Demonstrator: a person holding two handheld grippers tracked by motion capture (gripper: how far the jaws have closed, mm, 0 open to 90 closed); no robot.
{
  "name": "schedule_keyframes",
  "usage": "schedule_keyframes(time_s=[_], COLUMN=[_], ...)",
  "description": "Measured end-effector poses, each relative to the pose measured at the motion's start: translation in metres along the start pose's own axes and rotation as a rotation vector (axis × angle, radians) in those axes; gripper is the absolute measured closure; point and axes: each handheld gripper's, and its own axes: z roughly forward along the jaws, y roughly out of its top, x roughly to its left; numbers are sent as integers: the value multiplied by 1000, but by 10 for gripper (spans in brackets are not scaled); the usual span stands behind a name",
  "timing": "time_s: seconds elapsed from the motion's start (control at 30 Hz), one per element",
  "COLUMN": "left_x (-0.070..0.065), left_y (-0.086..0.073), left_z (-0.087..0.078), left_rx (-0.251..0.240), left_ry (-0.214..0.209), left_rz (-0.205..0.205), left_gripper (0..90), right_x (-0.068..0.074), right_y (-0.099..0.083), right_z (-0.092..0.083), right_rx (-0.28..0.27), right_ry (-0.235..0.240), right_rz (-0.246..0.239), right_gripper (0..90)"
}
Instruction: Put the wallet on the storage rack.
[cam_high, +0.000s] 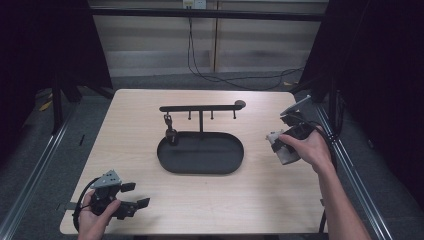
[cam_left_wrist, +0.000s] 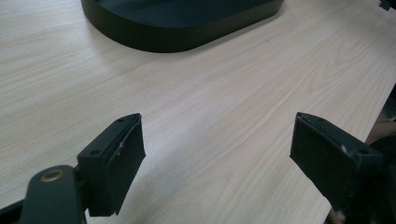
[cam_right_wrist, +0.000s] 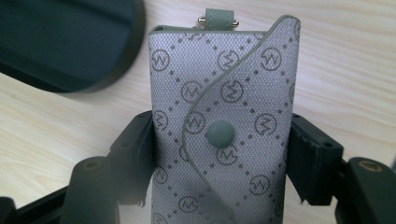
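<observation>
A grey key pouch (cam_right_wrist: 224, 93) with a printed diamond pattern, a snap button and a small loop at its top sits upright between the jaws of my right gripper (cam_right_wrist: 222, 154), which is shut on its two sides. In the high view this gripper (cam_high: 280, 147) holds the pouch (cam_high: 287, 156) over the table's right side, to the right of the black oval tray (cam_high: 200, 170). My left gripper (cam_high: 137, 195) rests near the front left corner, open with nothing between its fingers (cam_left_wrist: 116, 163).
A black T-shaped hook rail (cam_high: 200, 107) rises from the tray's back, and a small dark item (cam_high: 170, 131) hangs from its left hook. The tray's rim (cam_left_wrist: 177, 39) lies ahead of the left gripper. Cables (cam_high: 210, 75) run across the floor beyond the table.
</observation>
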Motion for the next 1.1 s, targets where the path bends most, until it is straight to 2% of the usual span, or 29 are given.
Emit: schedule_keyframes(time_s=[0.07, 0.3, 0.33, 0.43, 0.7, 0.9, 1.1], left_x=[0, 0, 0, 0, 0, 0, 0], left_y=[0, 0, 0, 0, 0, 0, 0], left_z=[-1, -2, -1, -1, -2, -2, -2], left_rx=[-5, -12, -8, -7, -6, -7, -9], left_ry=[3, -1, 1, -2, 3, 1, 1], left_rz=[2, -1, 2, 5, 11, 8, 11], left_gripper=[177, 176, 177, 177, 177, 177, 177], right_x=[4, 11, 15, 18, 33, 43, 52], right_y=[2, 7, 8, 11, 22, 29, 33], right_z=[-1, -5, -5, -4, -2, 2, 6], right_rx=[-10, -33, -46, -53, -75, -82, -117], right_ry=[18, 38, 68, 73, 123, 133, 149], right_rz=[-9, -16, -19, -21, -28, -42, -57], right_gripper=[328, 328, 328, 328, 328, 328, 328])
